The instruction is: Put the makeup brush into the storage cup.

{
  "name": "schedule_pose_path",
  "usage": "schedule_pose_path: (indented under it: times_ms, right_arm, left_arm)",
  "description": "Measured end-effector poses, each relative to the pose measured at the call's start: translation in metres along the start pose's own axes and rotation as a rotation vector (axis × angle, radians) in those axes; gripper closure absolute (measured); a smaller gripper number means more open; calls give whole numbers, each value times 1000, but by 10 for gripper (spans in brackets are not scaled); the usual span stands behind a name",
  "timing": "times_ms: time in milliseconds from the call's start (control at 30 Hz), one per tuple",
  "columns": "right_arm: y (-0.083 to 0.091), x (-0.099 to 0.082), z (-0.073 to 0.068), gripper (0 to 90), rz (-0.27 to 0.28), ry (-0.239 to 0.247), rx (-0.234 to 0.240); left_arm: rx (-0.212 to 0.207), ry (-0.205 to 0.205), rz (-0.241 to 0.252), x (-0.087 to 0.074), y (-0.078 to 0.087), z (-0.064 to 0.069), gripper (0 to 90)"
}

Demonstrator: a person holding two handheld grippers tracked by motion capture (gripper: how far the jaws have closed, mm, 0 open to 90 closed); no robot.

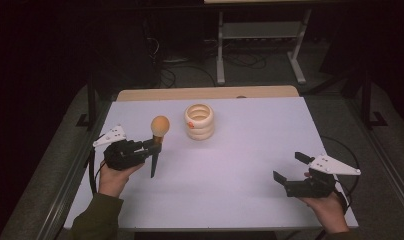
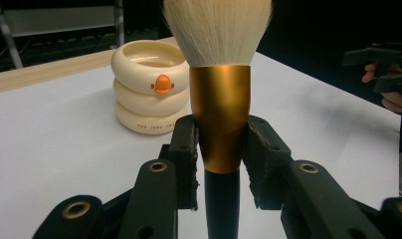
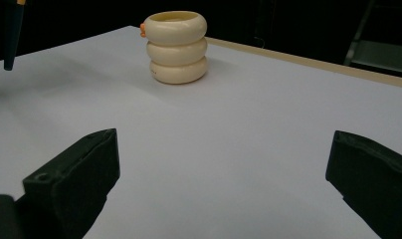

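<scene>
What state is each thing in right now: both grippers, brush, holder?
left gripper: shut on the makeup brush's gold ferrule, held above the table
makeup brush: upright, bristles up, handle tip off the table
right gripper: open, nothing between its jaws, low over the table
ringed holder: upright on the table, mouth open, apart from both grippers; inside not visible

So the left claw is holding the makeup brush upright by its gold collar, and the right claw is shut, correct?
Not quite. The right claw is open; the right gripper view shows its jaws wide apart over bare table. The left claw does hold the makeup brush upright by its gold collar.
</scene>
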State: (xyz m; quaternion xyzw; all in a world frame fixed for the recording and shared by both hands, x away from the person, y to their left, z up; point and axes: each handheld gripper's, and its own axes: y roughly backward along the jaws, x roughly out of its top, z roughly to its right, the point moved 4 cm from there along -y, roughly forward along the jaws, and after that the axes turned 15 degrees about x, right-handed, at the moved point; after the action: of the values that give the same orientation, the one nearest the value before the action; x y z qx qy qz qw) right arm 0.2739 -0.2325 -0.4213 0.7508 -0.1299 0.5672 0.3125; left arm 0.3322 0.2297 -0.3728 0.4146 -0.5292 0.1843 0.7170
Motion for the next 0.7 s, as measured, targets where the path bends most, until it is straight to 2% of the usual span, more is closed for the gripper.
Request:
schedule_pose_path:
  times_ms: [367, 700]
  right_arm:
    - [0, 0, 0, 0, 1, -1, -2]
    - [-2, -1, -1, 0, -10, -1, 2]
  left_arm:
    - [-16, -18, 17, 15, -9, 1, 679]
    - [-32, -24, 28, 21, -18, 3, 679]
